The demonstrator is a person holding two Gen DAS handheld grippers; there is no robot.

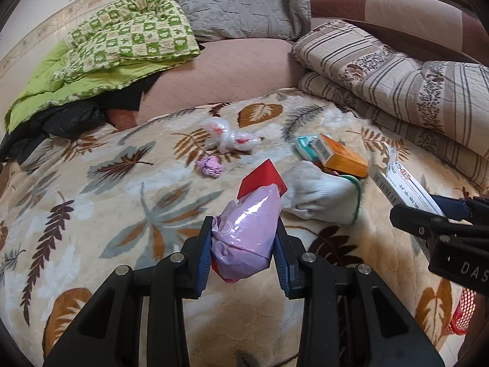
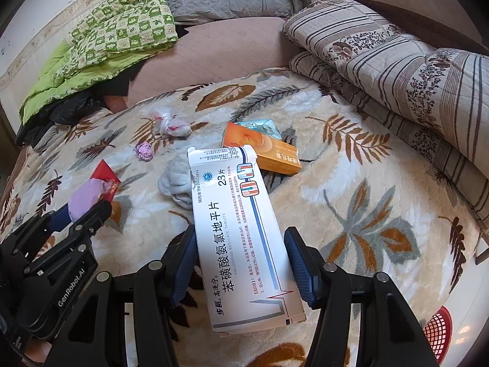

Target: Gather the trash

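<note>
Over the bed [image 1: 91, 202], the left gripper [image 1: 244, 244] is clamped on a lilac bag [image 1: 244, 229] wrapped round a red packet [image 1: 259, 177], held above the leaf-print blanket. The right gripper [image 2: 241, 263] pinches a white pill box [image 2: 238, 229] between its blue pads, lifted off the bed. Loose on the blanket lie a white glove [image 1: 318, 195], an orange box [image 1: 342, 156] resting partly on a teal pack [image 1: 305, 146], a crumpled lilac wrapper [image 1: 209, 166] and a knotted clear bag [image 1: 229, 136]. A red basket [image 2: 437, 330] sits beside the bed at the lower right.
</note>
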